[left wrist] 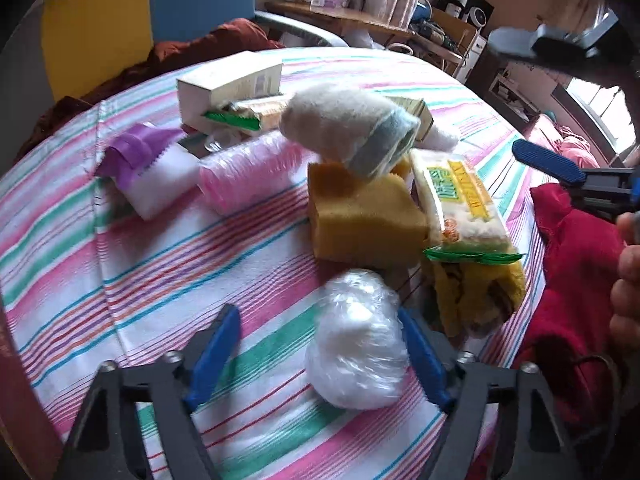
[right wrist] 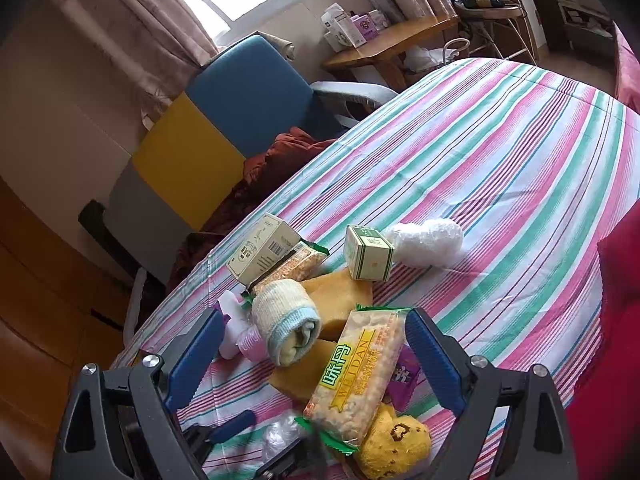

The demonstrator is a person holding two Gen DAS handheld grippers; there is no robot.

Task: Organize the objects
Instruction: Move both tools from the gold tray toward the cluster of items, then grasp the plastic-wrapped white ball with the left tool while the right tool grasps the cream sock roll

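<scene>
A pile of objects lies on the striped tablecloth point(left wrist: 120, 272). My left gripper point(left wrist: 320, 356) is open, its blue fingers on either side of a clear-wrapped white bundle point(left wrist: 360, 340). Behind it lie a yellow sponge point(left wrist: 360, 216), a snack pack point(left wrist: 460, 200), a rolled towel point(left wrist: 348, 128), a pink roll point(left wrist: 248, 172) and a beige box point(left wrist: 228, 92). My right gripper point(right wrist: 312, 356) is open above the snack pack point(right wrist: 360, 376), with the towel point(right wrist: 286, 326), sponge point(right wrist: 340, 292) and yellow plush point(right wrist: 396, 444) near it. My left gripper's finger point(right wrist: 232, 426) shows low in the right wrist view.
A small green-striped box point(right wrist: 368, 254) and a white wrapped bundle point(right wrist: 428, 242) lie farther out on the cloth point(right wrist: 500, 160). A red cloth point(left wrist: 572, 280) lies at the table's right edge. A blue and yellow chair point(right wrist: 248, 108) and a wooden shelf point(right wrist: 392, 44) stand beyond the table.
</scene>
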